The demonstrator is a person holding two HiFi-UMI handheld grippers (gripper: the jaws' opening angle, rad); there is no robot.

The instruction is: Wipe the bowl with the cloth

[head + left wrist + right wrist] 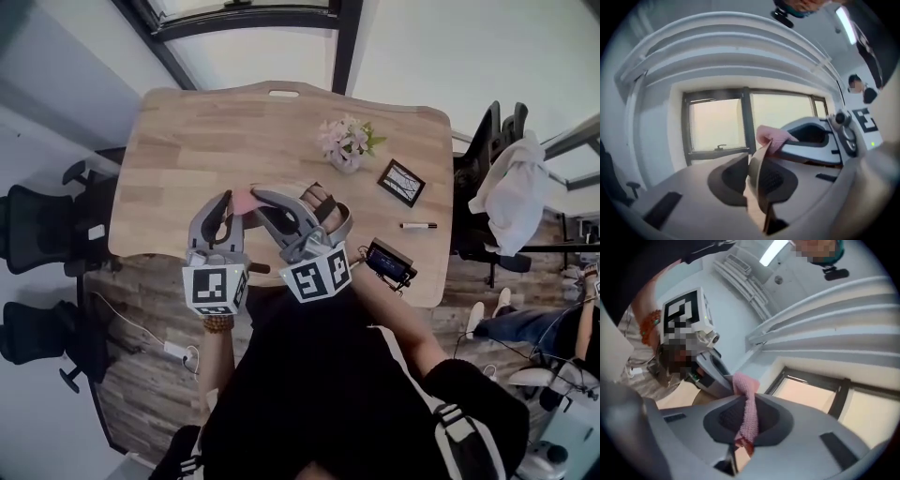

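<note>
In the head view both grippers are held up side by side over the wooden table [187, 141]. My left gripper [225, 201] is shut on a thin tan edge, which I take for the rim of the bowl [753, 204]; in the left gripper view it stands edge-on between the dark pads [780, 180]. My right gripper [259, 195] is shut on the pink cloth [749, 404], which hangs out of its jaws. The cloth [771, 138] touches the top of that tan rim. Most of the bowl is hidden.
On the table stand a small pot of flowers [345, 142], a black framed card [401, 181], a pen [418, 225] and a dark device [389, 262] at the front edge. Black office chairs [37, 225] stand left; a chair with a white garment [511, 187] stands right.
</note>
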